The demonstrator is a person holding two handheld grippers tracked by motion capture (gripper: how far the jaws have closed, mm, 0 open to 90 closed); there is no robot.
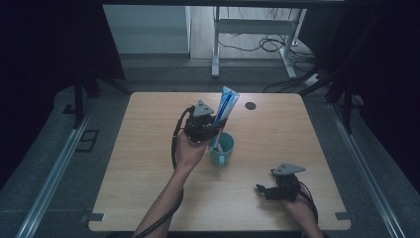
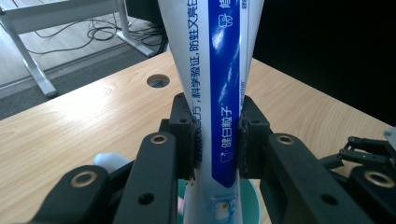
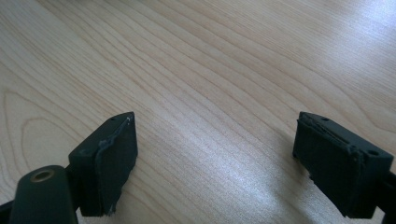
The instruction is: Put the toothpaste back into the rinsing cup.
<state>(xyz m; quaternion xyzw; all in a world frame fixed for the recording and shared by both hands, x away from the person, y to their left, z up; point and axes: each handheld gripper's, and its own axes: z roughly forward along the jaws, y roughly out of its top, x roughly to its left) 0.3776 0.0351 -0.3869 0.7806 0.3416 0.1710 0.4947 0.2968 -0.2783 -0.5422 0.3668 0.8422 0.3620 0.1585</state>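
The toothpaste tube (image 2: pixel 217 93) is clamped by the left tool (image 2: pixel 215 135) above the cup (image 1: pixel 222 147); the right tool (image 3: pixel 215 154) is seen open over bare table (image 3: pixel 210 70).

Glossy plastic tube (image 2: pixel 219 93); matt wood table (image 3: pixel 210 70).

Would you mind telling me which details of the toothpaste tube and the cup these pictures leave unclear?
- Toothpaste tube: its top is cut off by the upper edge of the left gripper view; its lower end is hidden inside the teal cup in the high view.
- Cup's inside: blocked by the left gripper and the tube.
- Tube's print: too small in the high view.
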